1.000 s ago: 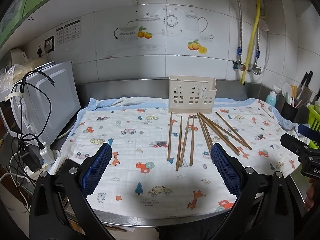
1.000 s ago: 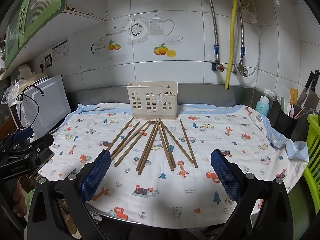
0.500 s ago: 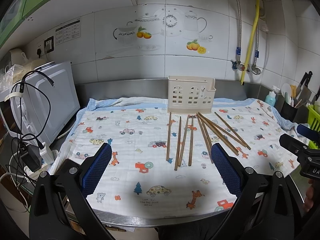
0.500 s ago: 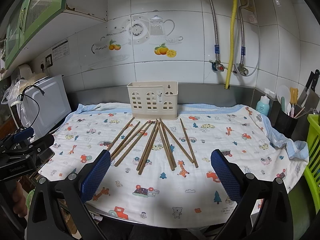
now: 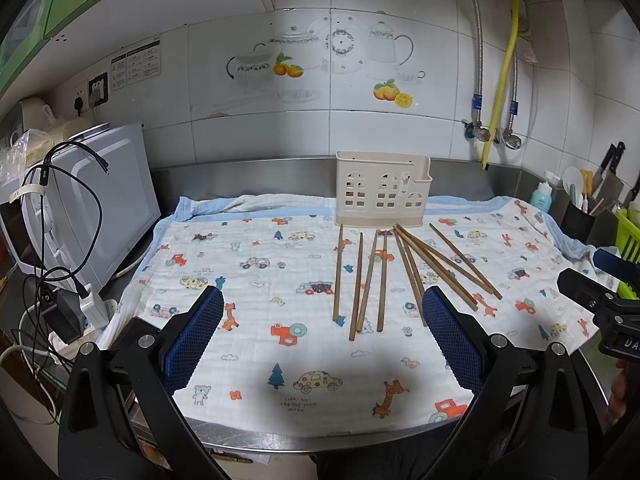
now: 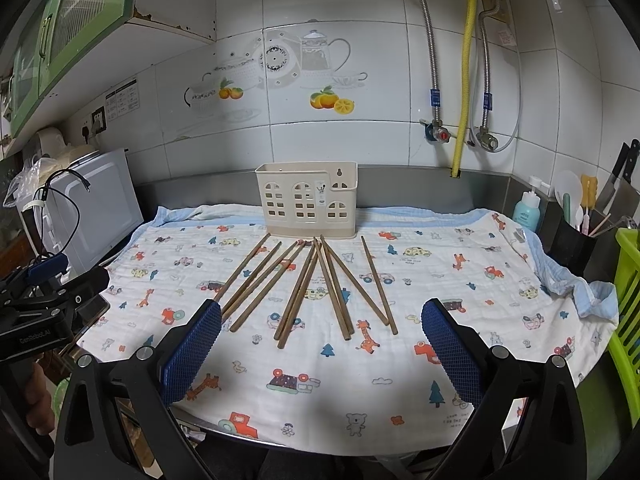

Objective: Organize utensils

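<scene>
Several brown wooden chopsticks lie fanned out on a cartoon-print cloth, their far tips near a cream plastic utensil holder that stands upright at the back. My left gripper is open above the near part of the cloth, with nothing between its blue pads; the chopsticks lie just beyond it to the right. My right gripper is open too, short of the chopsticks' near ends. Each gripper shows at the edge of the other's view.
A white microwave with black cables stands at the left. At the right are a black pot of kitchen tools, a blue bottle, knives and a green basket. The counter's steel edge runs close below the grippers.
Both views have shifted only slightly; the left gripper drifted a little, so the chopsticks sit marginally further left in its view. Both grippers stay open and the chopsticks have not moved.
</scene>
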A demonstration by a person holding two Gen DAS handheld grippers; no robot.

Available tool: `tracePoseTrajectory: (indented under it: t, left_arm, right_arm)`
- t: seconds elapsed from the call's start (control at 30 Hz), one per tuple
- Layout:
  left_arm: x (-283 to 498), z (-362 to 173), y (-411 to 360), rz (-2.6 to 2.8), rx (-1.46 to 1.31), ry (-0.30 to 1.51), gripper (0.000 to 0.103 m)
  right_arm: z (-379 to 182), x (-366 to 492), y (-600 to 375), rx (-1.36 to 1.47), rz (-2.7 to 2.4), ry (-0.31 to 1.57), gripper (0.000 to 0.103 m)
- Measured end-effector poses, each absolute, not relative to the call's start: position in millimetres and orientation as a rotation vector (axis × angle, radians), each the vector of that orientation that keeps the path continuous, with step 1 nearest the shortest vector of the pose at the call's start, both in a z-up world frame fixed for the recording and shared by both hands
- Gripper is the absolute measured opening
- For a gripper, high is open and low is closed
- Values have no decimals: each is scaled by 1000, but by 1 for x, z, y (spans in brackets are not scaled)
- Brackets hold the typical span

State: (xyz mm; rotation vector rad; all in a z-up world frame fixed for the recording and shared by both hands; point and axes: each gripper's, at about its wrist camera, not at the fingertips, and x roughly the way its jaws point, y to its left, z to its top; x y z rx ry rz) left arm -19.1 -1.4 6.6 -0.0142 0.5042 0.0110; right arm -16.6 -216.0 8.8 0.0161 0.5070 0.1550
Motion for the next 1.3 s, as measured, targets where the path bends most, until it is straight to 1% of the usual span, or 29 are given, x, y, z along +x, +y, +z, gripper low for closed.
tracePoseTrajectory:
  t: [0.43,1.3]
  left_arm:
    - [-19,5,-2,12,-16,508,98]
    - [33,-26,-3,14,-3,607,98]
  right_arm:
    - [6,-14,-214,16,157,514,97]
    - [-29,31,-226,8,160,592,97]
